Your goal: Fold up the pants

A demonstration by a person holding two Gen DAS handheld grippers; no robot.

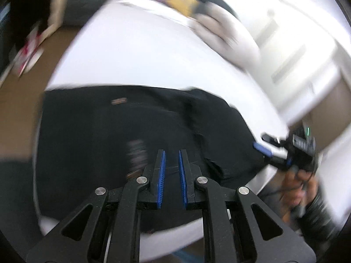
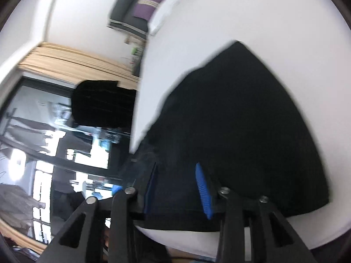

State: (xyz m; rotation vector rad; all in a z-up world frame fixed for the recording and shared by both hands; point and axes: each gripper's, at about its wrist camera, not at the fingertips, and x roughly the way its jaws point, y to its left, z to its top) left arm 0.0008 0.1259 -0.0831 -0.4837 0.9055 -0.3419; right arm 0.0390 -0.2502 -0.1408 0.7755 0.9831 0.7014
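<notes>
Black pants lie folded on a round white table. My left gripper hovers over their near part, its blue pads drawn in to a narrow slit with nothing seen gripped. The view is blurred. At the pants' right edge, a hand carries my right gripper. In the right wrist view the pants spread out in a wedge over the table. My right gripper stands open just above their near edge. Its blue pads are well apart and do not press the cloth.
A brown floor lies left of the table, with a red and white item on it. White cabinets stand at the right. Beyond the table is a dark sofa with purple and yellow cushions. A large window is at the left.
</notes>
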